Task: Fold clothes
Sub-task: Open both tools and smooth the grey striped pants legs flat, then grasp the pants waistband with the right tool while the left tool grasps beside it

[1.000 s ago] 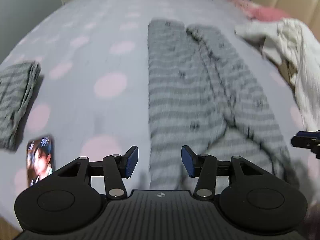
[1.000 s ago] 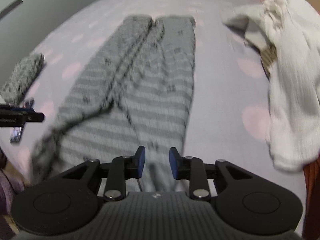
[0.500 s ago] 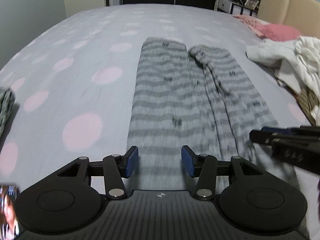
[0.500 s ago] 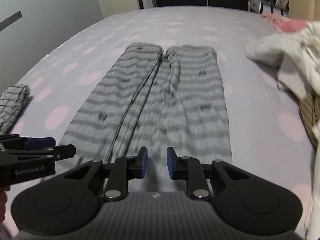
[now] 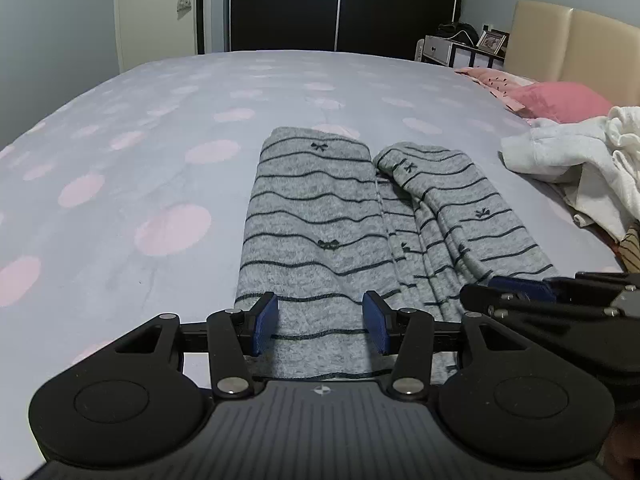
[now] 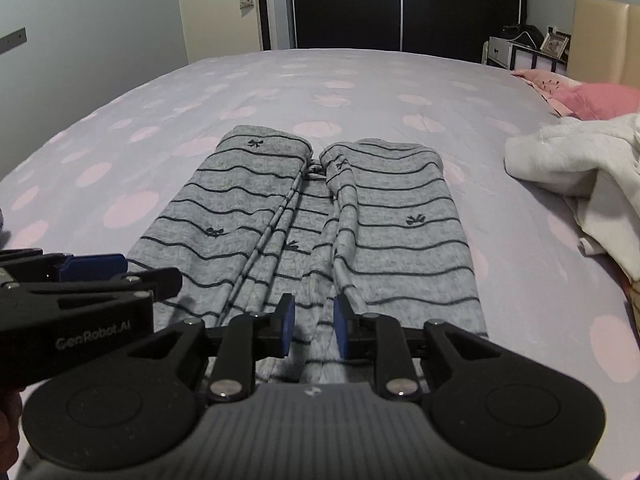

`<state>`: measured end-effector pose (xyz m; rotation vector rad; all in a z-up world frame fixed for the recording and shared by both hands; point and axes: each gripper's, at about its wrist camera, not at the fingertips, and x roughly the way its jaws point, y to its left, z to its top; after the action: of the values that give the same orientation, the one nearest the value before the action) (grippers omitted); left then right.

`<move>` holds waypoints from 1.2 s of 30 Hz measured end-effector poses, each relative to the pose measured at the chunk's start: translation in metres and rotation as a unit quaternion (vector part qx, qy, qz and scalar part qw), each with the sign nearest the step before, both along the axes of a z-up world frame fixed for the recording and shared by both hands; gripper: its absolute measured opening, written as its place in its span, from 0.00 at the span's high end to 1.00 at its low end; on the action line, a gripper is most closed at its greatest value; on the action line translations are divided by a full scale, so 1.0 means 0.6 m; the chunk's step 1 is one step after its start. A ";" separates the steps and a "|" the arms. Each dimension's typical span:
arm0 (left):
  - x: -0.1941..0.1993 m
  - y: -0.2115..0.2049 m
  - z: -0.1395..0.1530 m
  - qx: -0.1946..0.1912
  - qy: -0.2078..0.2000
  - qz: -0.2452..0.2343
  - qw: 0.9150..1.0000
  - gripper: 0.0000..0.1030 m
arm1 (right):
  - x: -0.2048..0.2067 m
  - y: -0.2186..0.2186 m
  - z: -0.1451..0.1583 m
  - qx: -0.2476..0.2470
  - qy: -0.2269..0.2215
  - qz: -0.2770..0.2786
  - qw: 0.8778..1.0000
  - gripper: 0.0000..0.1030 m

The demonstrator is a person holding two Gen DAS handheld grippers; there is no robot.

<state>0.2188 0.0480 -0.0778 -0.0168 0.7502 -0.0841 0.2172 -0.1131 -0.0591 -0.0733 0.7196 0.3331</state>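
Item: grey striped garment (image 5: 316, 216), flat on the spotted bed (image 5: 168, 152), both side panels lying inward.

Your left gripper (image 5: 320, 328) stood spread over the near hem; your right gripper (image 6: 314, 326) stood narrowly parted, holding nothing, at the middle. The long axis ran straight away from you toward the wardrobe. For a clean fold, you needed both near corners pinched level, the hem carried squarely along that axis.

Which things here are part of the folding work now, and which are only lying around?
Part of the job:
grey striped trousers, laid flat
left gripper, open
right gripper, open

Lying about:
white garment pile
pink pillow
polka-dot bedsheet
nightstand
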 end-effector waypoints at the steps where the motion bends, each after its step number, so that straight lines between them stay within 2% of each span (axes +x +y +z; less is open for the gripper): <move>1: 0.001 0.000 -0.004 -0.002 -0.001 0.000 1.000 0.56 | 0.005 0.001 -0.004 -0.002 0.000 -0.005 1.000 0.77; 4: 0.007 -0.005 -0.020 -0.004 0.004 -0.002 1.000 0.56 | 0.021 0.003 -0.018 -0.006 0.009 -0.023 1.000 0.78; 9: 0.011 -0.023 -0.021 0.017 -0.009 -0.007 1.000 0.56 | 0.027 -0.016 -0.022 0.033 0.025 -0.049 0.998 0.80; 10: 0.012 -0.024 -0.019 0.014 -0.012 -0.007 1.000 0.56 | 0.028 -0.020 -0.022 0.041 0.028 -0.054 0.997 0.89; 14: 0.014 -0.016 -0.004 -0.010 -0.033 0.002 0.999 0.56 | 0.032 -0.036 -0.024 0.075 0.040 -0.074 0.994 0.92; 16: 0.016 -0.011 0.003 -0.015 -0.041 0.010 0.999 0.56 | 0.028 -0.040 -0.007 0.097 0.038 -0.065 0.992 0.92; 17: 0.018 -0.007 0.004 -0.020 -0.041 0.015 0.999 0.56 | 0.026 -0.035 0.000 0.101 0.039 -0.051 0.993 0.99; 20: 0.024 0.001 0.003 -0.031 -0.036 0.024 0.999 0.56 | 0.031 -0.020 -0.007 0.137 0.072 -0.012 0.988 1.00; 22: 0.027 0.002 0.001 -0.029 -0.033 0.024 0.999 0.56 | 0.033 -0.007 -0.023 0.114 0.078 -0.011 0.990 1.00; 25: 0.030 0.002 -0.004 -0.021 -0.028 0.016 0.999 0.56 | 0.030 -0.008 -0.026 0.111 0.066 -0.014 0.992 0.96; 28: 0.034 0.001 -0.004 -0.018 -0.021 0.014 1.000 0.56 | 0.021 -0.009 -0.002 0.066 0.010 -0.020 0.998 0.92; 29: 0.035 -0.002 -0.002 -0.009 -0.022 0.011 1.000 0.56 | 0.019 -0.010 0.005 0.052 -0.007 -0.023 0.998 0.78; 31: 0.036 -0.007 0.000 0.007 -0.025 0.004 1.000 0.56 | 0.022 -0.009 0.008 0.031 -0.020 -0.035 0.999 0.64; 34: 0.044 -0.009 0.005 0.002 -0.025 -0.006 1.000 0.56 | 0.044 -0.008 -0.002 0.032 -0.005 -0.035 0.999 0.67; 36: 0.051 -0.009 0.006 -0.016 -0.023 -0.013 1.000 0.56 | 0.060 -0.007 -0.007 0.033 0.000 -0.038 0.999 0.77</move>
<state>0.2497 0.0425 -0.0740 -0.0356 0.7032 -0.1199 0.2534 -0.1172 -0.0632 0.0155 0.7091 0.2845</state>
